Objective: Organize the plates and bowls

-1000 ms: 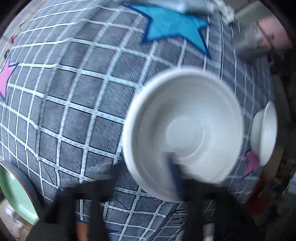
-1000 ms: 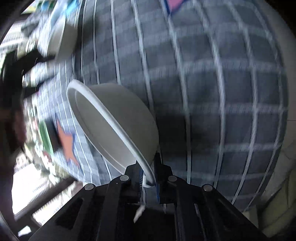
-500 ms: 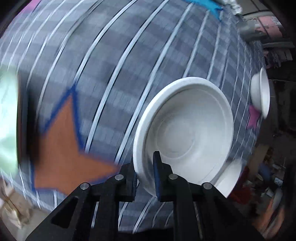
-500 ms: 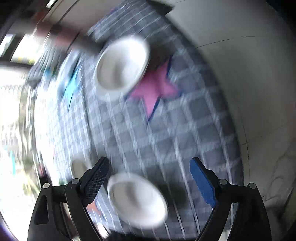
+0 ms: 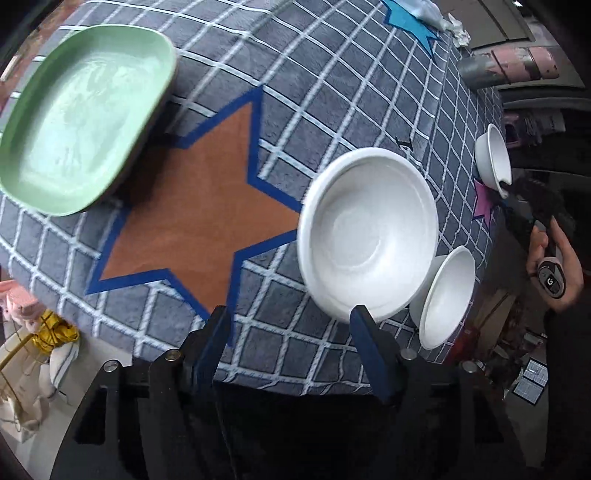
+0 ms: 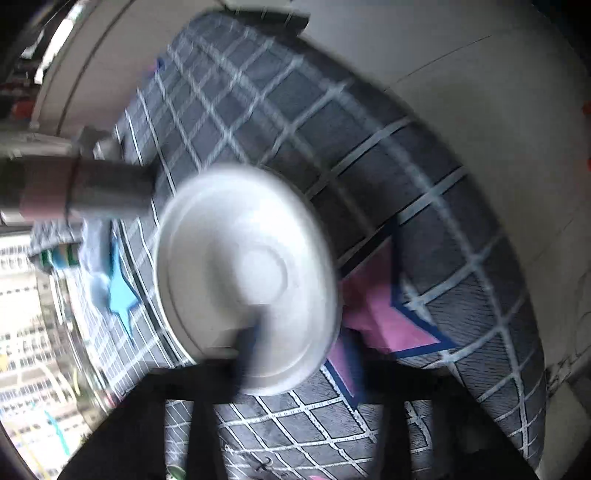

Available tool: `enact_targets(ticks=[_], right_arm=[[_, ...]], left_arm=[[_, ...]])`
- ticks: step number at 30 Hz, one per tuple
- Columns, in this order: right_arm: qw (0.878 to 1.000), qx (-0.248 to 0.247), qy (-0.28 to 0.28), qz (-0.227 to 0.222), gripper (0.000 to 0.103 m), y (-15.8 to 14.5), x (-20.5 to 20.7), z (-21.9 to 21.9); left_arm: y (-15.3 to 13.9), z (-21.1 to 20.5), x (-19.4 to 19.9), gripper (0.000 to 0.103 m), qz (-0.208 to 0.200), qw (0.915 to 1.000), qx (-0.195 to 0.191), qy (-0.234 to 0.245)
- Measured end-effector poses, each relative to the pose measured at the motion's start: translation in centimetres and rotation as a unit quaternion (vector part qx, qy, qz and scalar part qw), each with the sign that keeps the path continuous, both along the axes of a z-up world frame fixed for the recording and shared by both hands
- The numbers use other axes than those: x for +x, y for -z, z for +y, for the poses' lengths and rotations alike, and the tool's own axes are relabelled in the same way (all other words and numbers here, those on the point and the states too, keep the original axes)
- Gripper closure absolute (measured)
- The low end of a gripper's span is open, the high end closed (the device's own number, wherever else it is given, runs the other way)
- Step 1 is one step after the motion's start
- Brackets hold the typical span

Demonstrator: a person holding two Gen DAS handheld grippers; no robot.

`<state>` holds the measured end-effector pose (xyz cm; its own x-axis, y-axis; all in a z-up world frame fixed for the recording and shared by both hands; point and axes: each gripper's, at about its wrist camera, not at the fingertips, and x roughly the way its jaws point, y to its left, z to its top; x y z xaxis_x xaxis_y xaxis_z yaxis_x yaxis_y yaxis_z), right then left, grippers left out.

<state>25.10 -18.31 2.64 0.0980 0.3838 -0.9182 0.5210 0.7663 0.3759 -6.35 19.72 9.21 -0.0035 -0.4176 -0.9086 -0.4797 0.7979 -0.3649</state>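
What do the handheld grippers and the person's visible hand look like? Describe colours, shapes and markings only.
The left gripper has a black angular frame with silver screws and flat fingers faced in blue. The right gripper is a blurred black shape showing blue. A bare hand grips a dark handle carrying a small logo.

Landmark: orange star (image 5: 192, 206) on grid cloth (image 5: 332, 74).

- White bowls, left wrist view: three. Large bowl (image 5: 367, 234) just right of orange star; smaller bowl (image 5: 448, 297) right of star, touching or overlapping large bowl's far side; third bowl (image 5: 493, 158) far right of star, at cloth edge.
- Green plates: one (image 5: 79, 114), upper left of orange star.
- Stars on cloth, left wrist view: three. Orange; blue star (image 5: 410, 22) well above-right of it; pink star (image 5: 482, 206) far right.
- Right wrist view, blurred: one white bowl (image 6: 245, 280).
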Motion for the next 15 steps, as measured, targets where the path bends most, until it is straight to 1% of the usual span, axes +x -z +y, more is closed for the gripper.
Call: enact_targets(ticks=[1, 2, 3, 4, 5, 6, 7, 8, 9, 10, 11, 12, 13, 14, 15], right_arm=[[1.000, 0.001, -0.005, 0.005, 0.089, 0.4, 0.4, 0.3], [1.000, 0.012, -0.007, 0.004, 0.090, 0.5, 0.0, 0.5], [1.000, 0.026, -0.013, 0.001, 0.092, 0.3, -0.5, 0.8], [0.999, 0.041, -0.029, 0.001, 0.093, 0.4, -1.0, 1.7], [0.997, 0.055, -0.049, 0.000, 0.094, 0.3, -1.4, 2.7], [0.994, 0.078, -0.080, 0.002, 0.094, 0.4, -2.1, 4.2], [0.988, 0.107, -0.112, 0.009, 0.094, 0.6, -2.9, 5.7], [0.981, 0.125, -0.150, 0.020, 0.094, 0.9, -3.7, 7.3], [0.974, 0.128, -0.187, 0.029, 0.094, 1.0, -4.6, 8.5], [0.962, 0.134, -0.233, 0.043, 0.094, 1.2, -5.8, 9.9], [0.956, 0.134, -0.255, 0.057, 0.094, 1.4, -6.6, 10.5], [0.953, 0.120, -0.269, 0.066, 0.092, 1.5, -7.2, 10.7], [0.953, 0.096, -0.282, 0.062, 0.090, 1.3, -7.7, 10.6], [0.953, 0.084, -0.285, 0.050, 0.088, 0.9, -7.9, 10.4], [0.956, 0.083, -0.277, 0.043, 0.078, 0.6, -8.1, 9.8]], left_arm=[[-0.7, 0.5, 0.0, 0.032, -0.001, 1.0000, 0.002, -0.001], [-0.9, 0.6, -0.3, 0.032, -0.003, 1.0000, 0.005, -0.001], [-0.8, 0.9, 0.4, 0.032, -0.006, 1.0000, 0.006, -0.001], [-0.8, 1.2, 0.6, 0.032, -0.009, 0.9999, 0.006, 0.001], [-1.1, 1.1, 0.6, 0.032, -0.013, 0.9999, 0.006, 0.004], [-1.1, 0.8, 1.1, 0.032, -0.015, 0.9998, 0.007, 0.008], [-1.1, 0.3, 1.8, 0.030, -0.015, 0.9997, 0.010, 0.015], [-1.2, 0.1, 2.2, 0.030, -0.015, 0.9995, 0.011, 0.024], [-1.3, -0.4, 2.8, 0.030, -0.016, 0.9991, 0.012, 0.038], [-1.2, -1.1, 3.4, 0.030, -0.019, 0.9985, 0.013, 0.049], [-1.3, -1.5, 3.8, 0.030, -0.021, 0.9977, 0.014, 0.064], [-1.4, -2.0, 4.2, 0.030, -0.023, 0.9965, 0.016, 0.079], [-1.6, -2.7, 4.6, 0.030, -0.026, 0.9946, 0.019, 0.099], [-1.7, -3.2, 5.1, 0.030, -0.030, 0.9930, 0.022, 0.112], [-1.8, -3.9, 5.7, 0.029, -0.034, 0.9912, 0.025, 0.125]])
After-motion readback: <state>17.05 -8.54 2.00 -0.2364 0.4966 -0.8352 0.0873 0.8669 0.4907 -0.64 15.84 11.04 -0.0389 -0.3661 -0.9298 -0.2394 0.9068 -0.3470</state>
